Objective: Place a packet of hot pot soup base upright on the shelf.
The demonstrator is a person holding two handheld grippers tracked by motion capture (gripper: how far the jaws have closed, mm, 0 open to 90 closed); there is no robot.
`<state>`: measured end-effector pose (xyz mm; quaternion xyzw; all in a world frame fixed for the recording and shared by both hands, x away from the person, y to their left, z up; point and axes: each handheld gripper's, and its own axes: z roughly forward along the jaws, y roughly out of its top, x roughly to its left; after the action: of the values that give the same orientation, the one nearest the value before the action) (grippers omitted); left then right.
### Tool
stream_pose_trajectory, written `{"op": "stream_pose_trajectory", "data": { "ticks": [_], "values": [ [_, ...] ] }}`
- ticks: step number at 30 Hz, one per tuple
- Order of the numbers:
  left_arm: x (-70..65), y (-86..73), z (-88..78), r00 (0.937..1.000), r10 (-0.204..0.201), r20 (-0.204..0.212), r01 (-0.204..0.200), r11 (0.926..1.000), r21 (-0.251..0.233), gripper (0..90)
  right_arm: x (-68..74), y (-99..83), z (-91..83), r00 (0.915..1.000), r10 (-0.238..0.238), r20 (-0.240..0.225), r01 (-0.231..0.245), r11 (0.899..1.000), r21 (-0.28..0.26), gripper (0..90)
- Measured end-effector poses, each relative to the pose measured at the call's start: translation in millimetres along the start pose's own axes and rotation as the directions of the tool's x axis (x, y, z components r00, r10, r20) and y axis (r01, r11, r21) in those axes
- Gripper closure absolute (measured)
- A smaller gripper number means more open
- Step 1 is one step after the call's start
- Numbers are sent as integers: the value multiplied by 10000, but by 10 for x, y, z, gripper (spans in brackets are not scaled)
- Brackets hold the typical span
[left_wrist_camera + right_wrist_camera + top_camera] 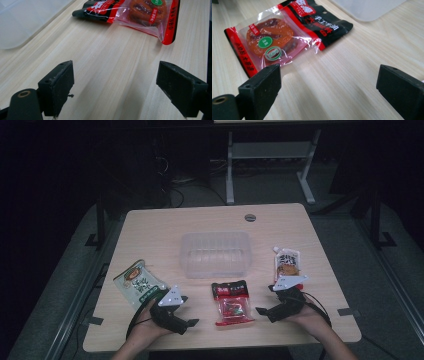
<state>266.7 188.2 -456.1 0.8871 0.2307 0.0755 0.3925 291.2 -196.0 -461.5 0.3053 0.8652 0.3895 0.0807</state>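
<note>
A red and black snack packet [232, 303] lies flat on the wooden table [150, 230], near its front edge, between my two grippers. My left gripper [189, 311] rests low to the packet's left and points at it. Its jaws stand open over bare wood, and the left gripper view shows the packet [140, 12] ahead of the gripper [117, 82]. My right gripper [265, 300] rests to the packet's right, also open with nothing between the jaws. In the right gripper view the packet [282, 35] lies beyond the gripper [329, 90].
A clear plastic container [215, 254] stands at the table's middle, behind the packet; its corner shows in the gripper views [22, 20] [367, 7]. A green snack bag [139, 284] lies front left. A white and orange spout pouch [287, 264] lies right.
</note>
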Motion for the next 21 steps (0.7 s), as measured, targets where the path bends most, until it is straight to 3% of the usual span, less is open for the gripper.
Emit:
{"op": "stream_pose_trajectory", "data": {
  "ticks": [3, 4, 8, 9, 10, 12, 13, 16, 17, 21],
  "values": [
    [1, 4, -13, 10000, 12, 11, -12, 10000, -2, 176, 3, 13, -25, 10000, -35, -40, 35, 10000, 28, 72],
    [-5, 10, -22, 10000, -49, 5, 49, 10000, 23, 198, 15, 23, -66, 9999, -129, 83, 129, 9999, -31, 149],
    [-6, 24, -36, 9999, 71, -113, -68, 9998, 209, 222, 18, 35, -108, 9999, -148, -31, 147, 9999, -84, 239],
    [-9, 31, -38, 9999, -91, -118, 93, 9998, 199, 222, 25, 37, -126, 9998, -131, -164, 130, 9999, -97, 329],
    [-9, 31, -38, 9999, -91, -118, 93, 9998, 199, 221, 25, 37, -126, 9998, -131, -164, 130, 9999, -97, 329],
    [-14, 42, -43, 9998, -146, -104, 149, 9996, 228, 221, 27, 43, -133, 9993, -202, -327, 199, 9997, -110, 466],
    [-17, 46, -47, 9998, -145, -123, 148, 9996, 229, 219, 38, 59, -134, 9984, -133, -554, 130, 9999, -54, 578],
    [-14, 51, -66, 9997, -161, -170, 165, 9996, 249, 210, 55, 79, -129, 9970, -142, -766, 138, 9999, -54, 739],
    [-14, 51, -66, 9997, -161, -170, 165, 9996, 249, 208, 55, 79, -129, 9970, -142, -766, 138, 9999, -54, 739],
    [-47, 5, -98, 9999, -28, -146, 34, 9993, 381, 198, 119, 137, -123, 9920, -518, -1150, 511, 9987, -87, 899]
  ]
}}
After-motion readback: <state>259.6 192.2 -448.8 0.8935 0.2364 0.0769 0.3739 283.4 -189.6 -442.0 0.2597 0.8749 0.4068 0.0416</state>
